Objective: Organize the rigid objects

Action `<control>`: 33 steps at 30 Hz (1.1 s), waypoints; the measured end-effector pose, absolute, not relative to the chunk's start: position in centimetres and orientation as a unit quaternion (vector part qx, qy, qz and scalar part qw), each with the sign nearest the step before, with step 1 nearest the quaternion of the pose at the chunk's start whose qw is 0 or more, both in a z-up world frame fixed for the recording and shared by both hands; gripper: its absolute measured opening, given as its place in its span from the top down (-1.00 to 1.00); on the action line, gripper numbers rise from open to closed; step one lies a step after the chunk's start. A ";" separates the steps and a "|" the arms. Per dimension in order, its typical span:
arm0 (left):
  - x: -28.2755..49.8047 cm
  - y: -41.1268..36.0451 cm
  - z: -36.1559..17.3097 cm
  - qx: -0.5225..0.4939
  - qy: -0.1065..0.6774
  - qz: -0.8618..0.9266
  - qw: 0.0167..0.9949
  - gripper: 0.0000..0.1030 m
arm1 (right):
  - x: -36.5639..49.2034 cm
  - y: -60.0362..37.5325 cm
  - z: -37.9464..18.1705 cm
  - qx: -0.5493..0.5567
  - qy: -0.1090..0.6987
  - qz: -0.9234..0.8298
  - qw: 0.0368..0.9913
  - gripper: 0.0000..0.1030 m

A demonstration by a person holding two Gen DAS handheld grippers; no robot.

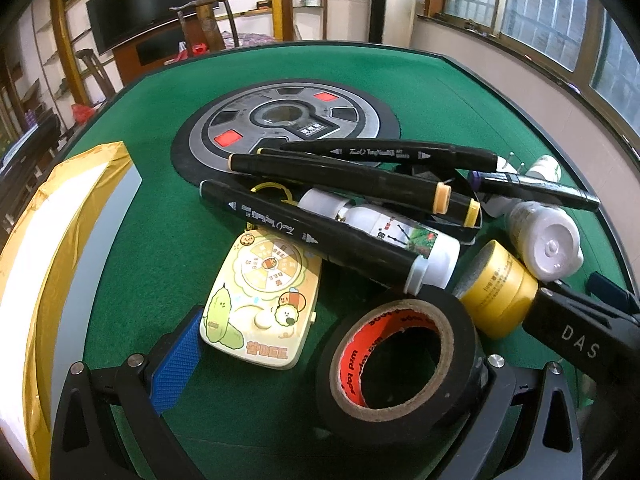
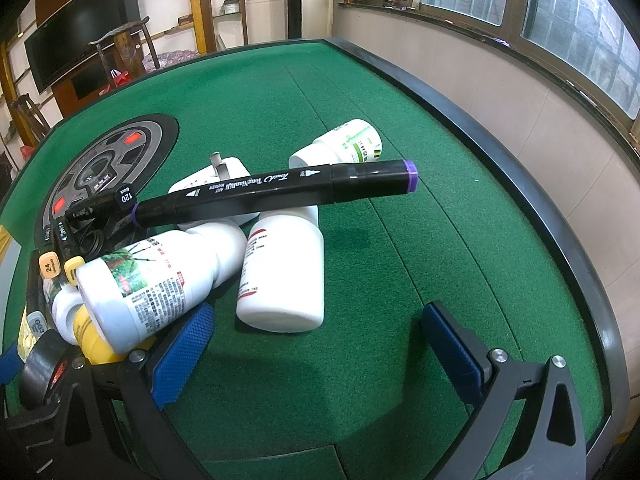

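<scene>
Nothing looked sorted yet: your black art markers (image 1: 320, 236), white plastic bottles (image 2: 280, 276) and black roll of tape (image 1: 396, 364) lay heaped on the green felt table (image 2: 400, 120). Your right gripper (image 2: 320, 356) stood apart and empty, the nearest bottle just ahead. Your left gripper (image 1: 332, 360) stood apart too, the tape roll between its fingers, unclamped.

A green felt table (image 2: 400, 128) with a dark raised rim carries a round grey control panel (image 1: 288, 120) at its centre, a white bottle (image 2: 280, 276) lying flat, a cartoon-printed case (image 1: 260, 300) and a black tape roll (image 1: 396, 364).
</scene>
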State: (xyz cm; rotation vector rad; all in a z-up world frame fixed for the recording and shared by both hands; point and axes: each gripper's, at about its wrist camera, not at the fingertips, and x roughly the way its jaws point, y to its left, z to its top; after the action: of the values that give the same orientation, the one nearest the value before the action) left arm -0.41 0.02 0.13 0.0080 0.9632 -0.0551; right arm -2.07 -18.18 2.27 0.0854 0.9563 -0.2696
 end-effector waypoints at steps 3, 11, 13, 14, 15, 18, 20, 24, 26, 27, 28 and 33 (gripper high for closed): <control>-0.1 0.2 0.1 0.005 0.463 -0.027 0.886 -0.99 | -2.2 -18.2 2.2 0.041 0.458 -0.129 0.878 -0.99; -0.3 0.2 0.1 0.009 0.465 -0.039 0.884 -0.99 | -1.8 -18.2 2.1 0.040 0.457 -0.129 0.879 -0.99; -0.3 0.2 0.2 0.010 0.465 -0.040 0.884 -0.99 | -1.8 -18.3 2.1 0.040 0.457 -0.129 0.879 -0.99; -0.3 0.2 0.2 0.010 0.465 -0.041 0.884 -0.99 | -1.8 -18.2 2.1 0.040 0.457 -0.130 0.879 -0.99; -0.4 0.2 0.2 0.011 0.465 -0.042 0.884 -0.99 | -1.7 -18.2 2.1 0.040 0.457 -0.131 0.879 -0.99; -0.5 0.2 0.2 0.011 0.465 -0.043 0.884 -0.99 | -1.9 -17.9 2.2 0.039 0.457 -0.131 0.879 -0.99; -0.5 0.2 0.2 0.011 0.465 -0.043 0.884 -0.99 | -1.9 -17.9 2.2 0.039 0.456 -0.130 0.879 -0.99; -0.4 0.1 0.2 0.010 0.462 -0.037 0.886 -0.99 | -2.0 -17.9 2.2 0.040 0.456 -0.129 0.880 -0.99; -0.4 0.1 0.2 0.009 0.461 -0.036 0.886 -0.99 | -2.0 -17.9 2.2 0.040 0.456 -0.129 0.880 -0.99; -0.4 0.0 0.2 0.009 0.461 -0.035 0.887 -0.99 | -2.0 -17.9 2.2 0.040 0.456 -0.129 0.880 -0.99; -0.3 0.0 0.2 0.009 0.461 -0.035 0.887 -0.99 | -2.0 -17.9 2.2 0.040 0.456 -0.129 0.880 -0.99; -0.3 -0.1 0.3 0.009 0.461 -0.033 0.887 -0.99 | -1.9 -17.9 2.2 0.041 0.455 -0.129 0.880 -0.99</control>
State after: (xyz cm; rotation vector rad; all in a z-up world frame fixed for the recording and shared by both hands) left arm -0.26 -0.09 0.28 0.0197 0.9589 -0.0681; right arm -1.95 -17.92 2.19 0.0855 0.9492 -0.2679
